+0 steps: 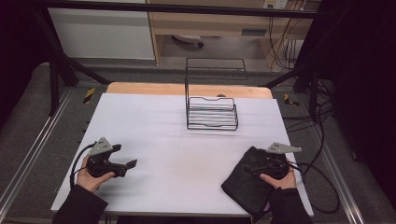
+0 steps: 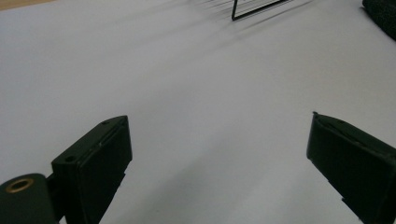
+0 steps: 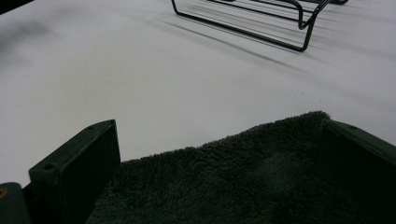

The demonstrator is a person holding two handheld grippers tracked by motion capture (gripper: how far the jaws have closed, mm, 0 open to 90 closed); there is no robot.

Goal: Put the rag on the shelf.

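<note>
Nearest the high camera, at the bottom edge, 2 dark sleeves come in, each hand holding a black hand-held gripper over the white-covered desk (image 1: 177,140). The left hand-held gripper (image 1: 132,164) sits near the desk's front left part, its jaws pointing toward the middle; in the left gripper view (image 2: 219,154) the 2 black jaws stand wide apart with only bare white surface between them, so it is open and holds nothing. The right hand-held gripper (image 1: 254,161) rests at the front right, on top of a dark charcoal fluffy cloth (image 1: 243,182) that lies flat near the desk's front right corner, with one edge close to the front rim. In the right gripper view (image 3: 219,158) the jaws are spread apart and the cloth's fleecy surface (image 3: 219,182) fills the space between them, reaching up against the right-hand jaw; the pads stand at either side of the cloth rather than pinching it, so this hand-held gripper is open over the cloth. Farther back, toward the desk's far edge and slightly right of centre, stands a black wire rack with a tall upright back frame (image 1: 212,114), well apart from both the cloth and the hands. A grey three-cornered plate tops each hand-held gripper, and black cables trail off them.
</note>
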